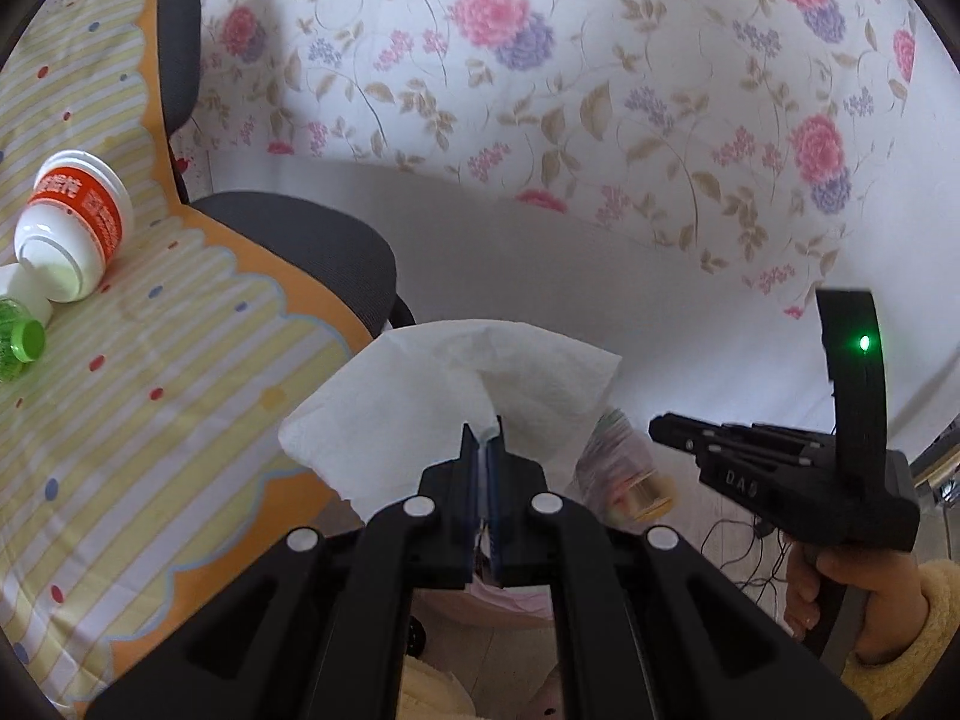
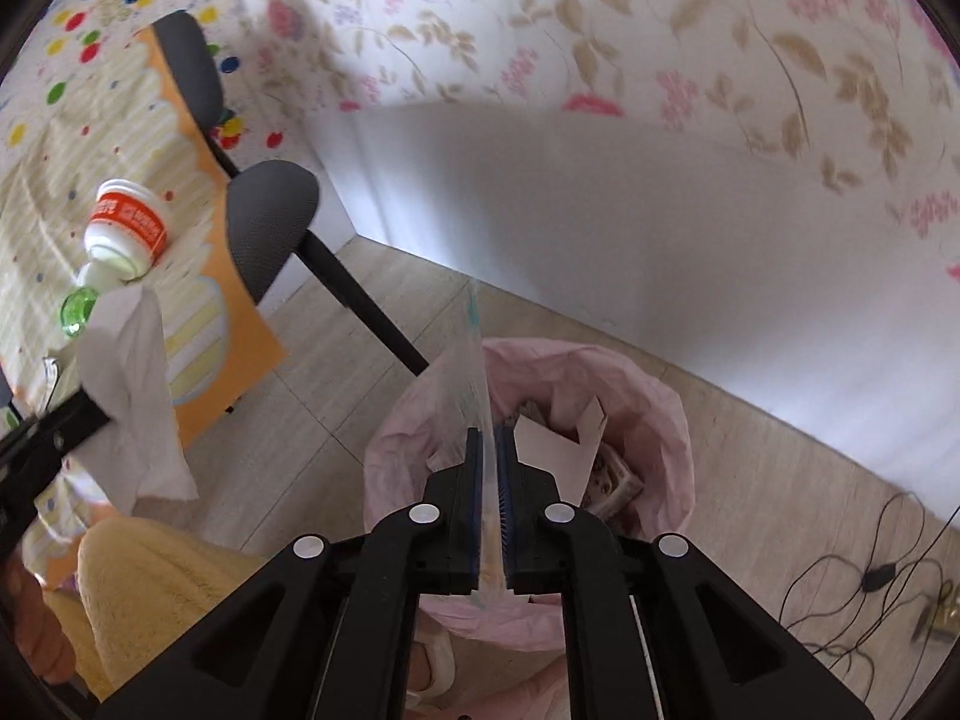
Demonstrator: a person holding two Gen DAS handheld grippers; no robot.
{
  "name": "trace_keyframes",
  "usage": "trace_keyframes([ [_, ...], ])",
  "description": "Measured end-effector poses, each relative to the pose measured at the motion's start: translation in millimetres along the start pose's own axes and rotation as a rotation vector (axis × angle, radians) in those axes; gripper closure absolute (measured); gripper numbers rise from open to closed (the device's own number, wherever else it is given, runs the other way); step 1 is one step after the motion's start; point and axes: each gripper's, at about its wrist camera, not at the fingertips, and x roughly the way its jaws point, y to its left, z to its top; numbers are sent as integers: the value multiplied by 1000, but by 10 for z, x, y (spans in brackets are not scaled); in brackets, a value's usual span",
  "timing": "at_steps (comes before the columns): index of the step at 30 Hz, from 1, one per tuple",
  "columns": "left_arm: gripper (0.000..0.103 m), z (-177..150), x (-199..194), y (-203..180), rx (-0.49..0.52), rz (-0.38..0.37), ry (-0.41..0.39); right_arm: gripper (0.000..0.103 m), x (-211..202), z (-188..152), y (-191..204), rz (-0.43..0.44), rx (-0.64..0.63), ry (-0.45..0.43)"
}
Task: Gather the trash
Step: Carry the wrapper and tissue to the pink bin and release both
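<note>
- The left tongs (image 1: 485, 438) are clenched on a white tissue (image 1: 444, 402); it fans out above the tips, pinched at its lower edge so it hangs as one loose sheet rather than a wad.
- From the right wrist view the same tissue (image 2: 135, 396) droops at about 9 o'clock, just off the edge of the worktop (image 2: 198, 324) and not yet over the bin.
- The right tongs (image 2: 492, 456) are grasping a thin clear plastic wrapper (image 2: 477, 372). It stands on edge between the pads and reaches toward 12 o'clock, directly above the bin.
- The trash bin (image 2: 660, 420), lined with a pink bag, sits on the floor below the right tongs, already holding paper scraps (image 2: 570, 438) and other packaging. Holding the wrapper over its mouth suggests it is meant to fall straight in when let go.
- On the worktop, at about 9 to 10 o'clock in the left view, a white tub with an orange label (image 1: 75, 222) lies on its side, touching a green-capped bottle (image 1: 21, 342). Both look like trash not yet collected.
- I judge the task partway done: two pieces are in hand, two remain.
- The risk is that light tissue or film drifts or clings to the pads instead of dropping cleanly.
- A grey chair (image 1: 300, 240) stands just beside the worktop, near the bin.
</note>
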Motion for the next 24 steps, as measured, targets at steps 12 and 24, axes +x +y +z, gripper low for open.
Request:
trace_keyframes([
  [12,102,-94,262,-123,19,-40,73,89,-88,84,-25,25,0,-47],
  [24,102,-54,861,-580,114,-127,164,89,-230,126,-386,-22,53,-94],
])
